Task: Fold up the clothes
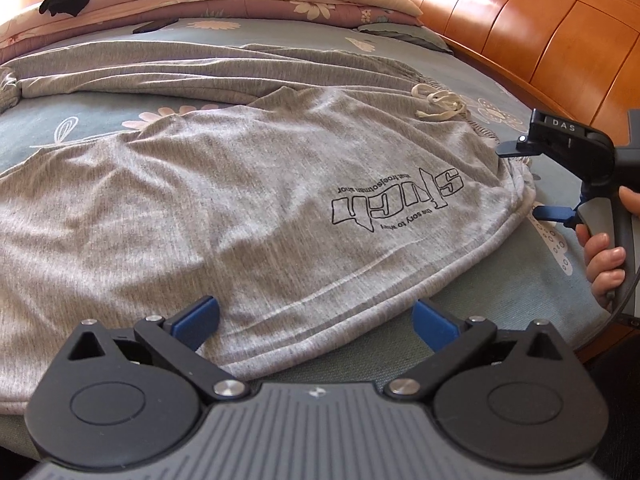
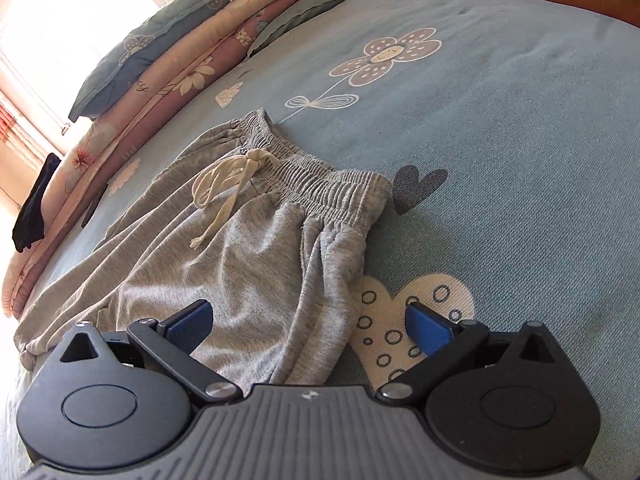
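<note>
Left wrist view: grey sweatpants (image 1: pixel 248 200) lie flat on the bed sheet (image 1: pixel 520 292). Left gripper (image 1: pixel 316 320) and right gripper (image 2: pixel 310 324) are both wide open, holding nothing. Risk: pinching sheet with the hem; drawstring (image 2: pixel 224 188) snagging.

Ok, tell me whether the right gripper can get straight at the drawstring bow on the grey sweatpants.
Probably yes. The right gripper is open over the sweatpants, and the drawstring bow lies exposed at the waistband ahead, with nothing covering it.
</note>
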{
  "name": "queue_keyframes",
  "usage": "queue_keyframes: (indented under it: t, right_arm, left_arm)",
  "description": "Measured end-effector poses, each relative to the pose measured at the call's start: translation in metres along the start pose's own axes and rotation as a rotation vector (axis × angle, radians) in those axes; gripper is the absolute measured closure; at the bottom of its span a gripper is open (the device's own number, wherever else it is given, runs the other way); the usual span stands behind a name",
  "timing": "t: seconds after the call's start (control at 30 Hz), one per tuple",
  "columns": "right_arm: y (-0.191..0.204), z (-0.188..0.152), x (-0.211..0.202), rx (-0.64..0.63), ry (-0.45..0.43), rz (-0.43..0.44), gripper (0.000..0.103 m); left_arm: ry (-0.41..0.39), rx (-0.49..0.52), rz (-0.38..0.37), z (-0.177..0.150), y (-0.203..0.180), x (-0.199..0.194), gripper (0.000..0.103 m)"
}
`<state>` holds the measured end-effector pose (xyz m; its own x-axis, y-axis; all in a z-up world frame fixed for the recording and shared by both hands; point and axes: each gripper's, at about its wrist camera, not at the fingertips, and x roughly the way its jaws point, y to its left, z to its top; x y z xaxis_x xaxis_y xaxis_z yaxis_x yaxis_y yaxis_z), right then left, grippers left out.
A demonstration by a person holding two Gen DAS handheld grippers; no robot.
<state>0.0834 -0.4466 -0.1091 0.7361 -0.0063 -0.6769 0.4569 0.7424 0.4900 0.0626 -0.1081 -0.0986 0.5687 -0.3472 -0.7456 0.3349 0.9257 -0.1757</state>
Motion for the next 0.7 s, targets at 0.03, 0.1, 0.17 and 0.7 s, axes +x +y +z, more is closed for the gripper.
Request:
queue_keyframes:
  t: [0.03,0.1,0.17,0.7]
  right_arm:
    - [0.002,-0.002,0.0,-0.009,-0.009,-0.008,0.0]
    - [0.008,-0.007,0.001,-0.051,-0.026,-0.032,0.0]
    - [0.016,-0.014,0.003,-0.122,-0.04,-0.063,0.0]
    - [0.071,0.079,-0.076,-0.49,-0.286,-0.044,0.0]
  left_arm:
    - [0.006,-0.006,-0.009,0.003,0.001,-0.001,0.001]
    - [-0.022,-0.007,-0.044,0.012,0.003,-0.006,0.001]
    - [-0.063,0.0,-0.054,0.023,0.005,-0.01,0.001]
    - [-0.115,0.071,-0.088,0.136,0.054,0.028,0.001]
